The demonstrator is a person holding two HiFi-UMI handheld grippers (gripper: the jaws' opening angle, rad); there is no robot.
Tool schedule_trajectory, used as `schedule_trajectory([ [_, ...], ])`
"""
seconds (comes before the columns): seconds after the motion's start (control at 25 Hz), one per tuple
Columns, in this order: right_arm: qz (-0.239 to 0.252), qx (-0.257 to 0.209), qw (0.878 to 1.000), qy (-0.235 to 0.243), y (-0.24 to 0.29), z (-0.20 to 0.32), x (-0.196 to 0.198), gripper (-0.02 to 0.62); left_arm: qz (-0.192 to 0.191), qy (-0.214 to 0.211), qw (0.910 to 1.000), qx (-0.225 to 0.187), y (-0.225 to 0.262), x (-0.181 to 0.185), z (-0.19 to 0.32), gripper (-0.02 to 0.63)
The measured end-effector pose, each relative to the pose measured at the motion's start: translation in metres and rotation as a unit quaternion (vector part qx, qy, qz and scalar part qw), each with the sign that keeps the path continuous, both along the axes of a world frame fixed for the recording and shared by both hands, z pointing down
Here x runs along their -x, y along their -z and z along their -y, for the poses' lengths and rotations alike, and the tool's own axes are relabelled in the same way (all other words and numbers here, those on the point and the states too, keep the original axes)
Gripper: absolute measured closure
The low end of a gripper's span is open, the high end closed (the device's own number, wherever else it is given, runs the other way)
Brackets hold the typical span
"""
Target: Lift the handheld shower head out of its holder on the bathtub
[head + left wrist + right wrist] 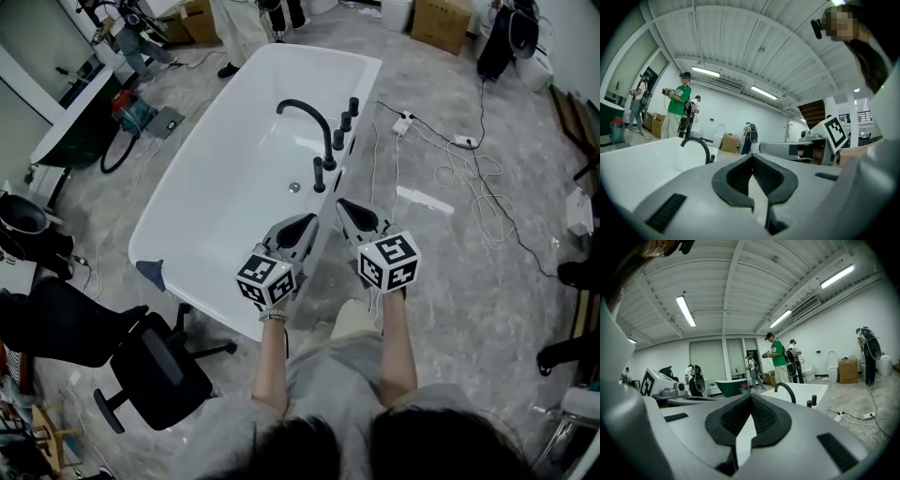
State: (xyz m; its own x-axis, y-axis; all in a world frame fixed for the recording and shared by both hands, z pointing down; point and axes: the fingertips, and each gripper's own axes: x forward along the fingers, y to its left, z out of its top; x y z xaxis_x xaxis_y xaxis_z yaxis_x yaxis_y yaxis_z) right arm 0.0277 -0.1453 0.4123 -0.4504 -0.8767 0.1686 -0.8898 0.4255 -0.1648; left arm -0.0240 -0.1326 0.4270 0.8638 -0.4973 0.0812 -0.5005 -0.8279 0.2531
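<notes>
Left gripper (pixel 307 222): lower centre of head view, over near right rim of white bathtub (pixel 220 202); jaws closed, empty.
Right gripper (pixel 343 204): just right of the left one; jaws closed, empty.
Row of black fittings (pixel 338 139) beside curved spout (pixel 302 102): right tub rim, frame centre, apart from both grippers; handheld shower head not distinguishable among them.

The faucet (pixel 317 116) stands on the bathtub (pixel 178 197) rim, cables (pixel 473 187) to its right.
</notes>
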Motion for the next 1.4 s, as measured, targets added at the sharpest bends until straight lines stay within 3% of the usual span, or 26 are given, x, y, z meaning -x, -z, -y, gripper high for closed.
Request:
schedule_trajectory([
  [0.76,-0.022,0.071,0.994,0.083,-0.061,0.104,-0.028,0.594,-0.015,0.079,0.9949,0.061,-0.043,-0.027,0.09,0.601],
  [0.92,-0.014,0.085,0.99,0.111,-0.081,0.119,-0.026,0.594,-0.04,0.096,0.9905,0.089,-0.063,-0.031,0.099,0.601],
  [1.12,-0.026,0.101,0.988,0.115,-0.113,0.138,-0.023,0.594,-0.051,0.113,0.9848,0.122,-0.099,-0.027,0.109,0.601],
  [1.4,-0.038,0.122,0.986,0.102,-0.17,0.174,-0.03,0.594,-0.051,0.13,0.9816,0.13,-0.135,-0.02,0.146,0.601],
])
